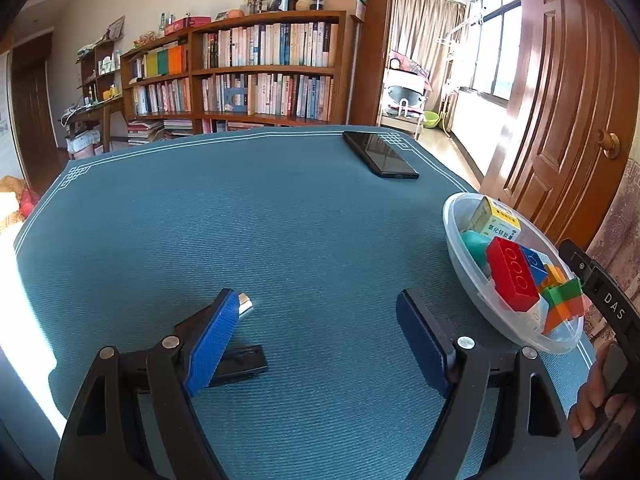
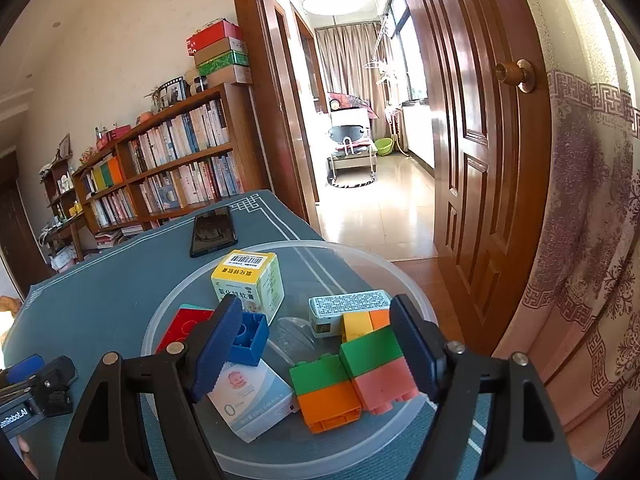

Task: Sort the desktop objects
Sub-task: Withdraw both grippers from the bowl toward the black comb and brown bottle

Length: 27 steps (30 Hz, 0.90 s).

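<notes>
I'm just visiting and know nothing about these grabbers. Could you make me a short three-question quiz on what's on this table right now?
1. True or false: the phone lies inside the clear bowl.
2. What lies by the left gripper's finger: A) a black USB stick, B) a spoon, C) a red brick?
3. Is the right gripper over the bowl clamped on anything?

Key: 1 false; 2 A; 3 no, its jaws stand open over the blocks.

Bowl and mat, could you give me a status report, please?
Both grippers open, empty. Bowl holds blocks, boxes. USB stick at left fingers; phone far. Nothing blocking.
</notes>
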Each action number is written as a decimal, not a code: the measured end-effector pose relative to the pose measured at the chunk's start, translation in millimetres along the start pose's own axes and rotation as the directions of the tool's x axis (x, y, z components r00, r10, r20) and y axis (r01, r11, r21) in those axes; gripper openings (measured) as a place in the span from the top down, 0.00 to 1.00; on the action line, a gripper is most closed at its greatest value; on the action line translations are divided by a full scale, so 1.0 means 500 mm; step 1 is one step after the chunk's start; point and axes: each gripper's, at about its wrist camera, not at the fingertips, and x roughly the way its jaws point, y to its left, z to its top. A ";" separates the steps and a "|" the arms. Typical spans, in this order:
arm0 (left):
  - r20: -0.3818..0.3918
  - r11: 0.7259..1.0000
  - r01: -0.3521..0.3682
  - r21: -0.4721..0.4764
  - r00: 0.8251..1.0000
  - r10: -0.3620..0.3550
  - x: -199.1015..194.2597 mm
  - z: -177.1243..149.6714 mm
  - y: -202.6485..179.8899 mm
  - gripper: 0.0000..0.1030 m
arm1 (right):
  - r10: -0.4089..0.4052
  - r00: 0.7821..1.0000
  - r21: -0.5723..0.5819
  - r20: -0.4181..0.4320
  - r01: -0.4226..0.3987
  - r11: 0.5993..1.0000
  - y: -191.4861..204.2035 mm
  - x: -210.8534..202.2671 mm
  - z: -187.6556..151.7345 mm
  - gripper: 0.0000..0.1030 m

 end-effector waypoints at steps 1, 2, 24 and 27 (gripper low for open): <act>0.000 1.000 -0.009 -0.011 1.000 0.009 -0.002 -0.002 0.013 0.19 | 0.000 1.000 -0.005 0.001 0.000 1.000 0.001 0.000 -0.001 0.22; 0.000 1.000 -0.017 -0.023 1.000 0.017 -0.003 -0.004 0.026 0.19 | 0.000 1.000 -0.009 0.001 0.000 1.000 0.003 0.001 -0.002 0.22; -0.040 0.983 -0.150 -0.105 0.988 0.147 -0.019 -0.061 0.167 0.19 | 0.022 0.988 -0.176 0.153 0.005 0.984 0.099 -0.062 -0.038 0.22; -0.050 0.982 -0.157 -0.104 0.987 0.153 -0.013 -0.067 0.170 0.19 | 0.041 0.983 -0.205 0.178 -0.004 0.979 0.114 -0.075 -0.043 0.20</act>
